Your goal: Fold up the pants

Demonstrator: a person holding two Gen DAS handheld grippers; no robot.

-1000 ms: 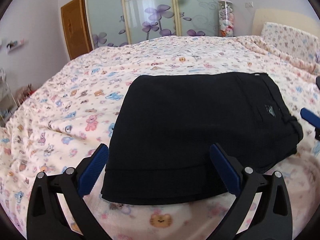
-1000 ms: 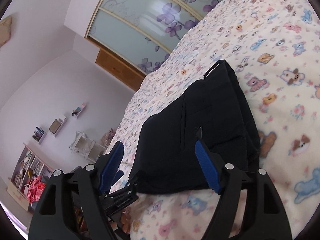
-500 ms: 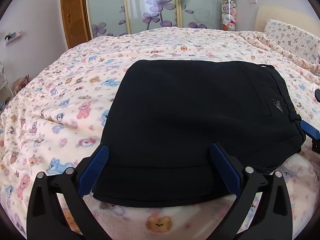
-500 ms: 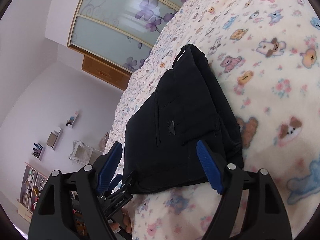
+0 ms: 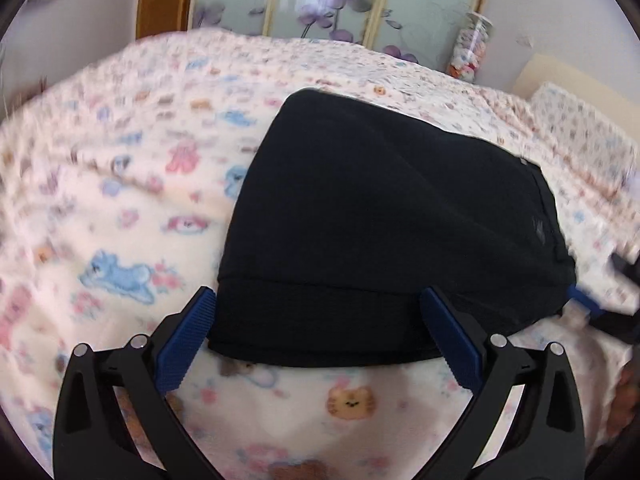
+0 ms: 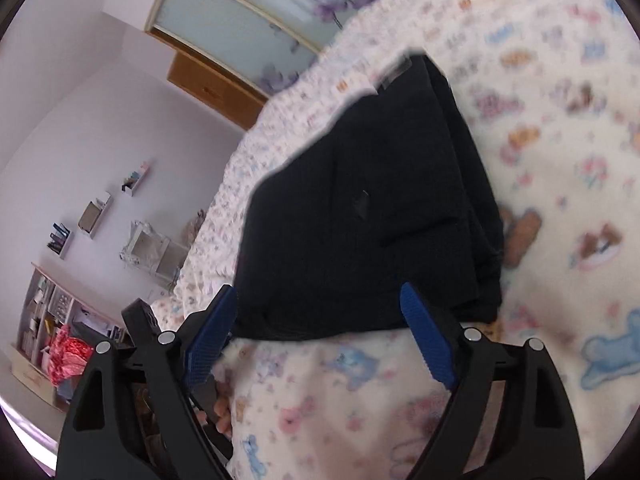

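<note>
The black pants (image 5: 380,224) lie folded into a compact stack on the bed's teddy-bear blanket (image 5: 120,200). My left gripper (image 5: 320,328) is open, its blue pads on either side of the stack's near hem edge, low over the blanket. In the right wrist view the pants (image 6: 368,216) show their waistband end with a small label. My right gripper (image 6: 320,320) is open, its pads straddling the near edge of that end. The right gripper's blue tip (image 5: 584,300) shows at the stack's right edge in the left wrist view.
Sliding wardrobe doors with purple flowers (image 5: 332,0) stand behind the bed. A jar of plush toys (image 5: 470,52) and a pillow (image 5: 580,120) are at the far right. Wall shelves and a bookcase (image 6: 60,312) are off the bed's left side.
Both grippers have moved closer to the folded pants and lower, so the stack fills more of each view. Both stay open. The pants have not moved.
</note>
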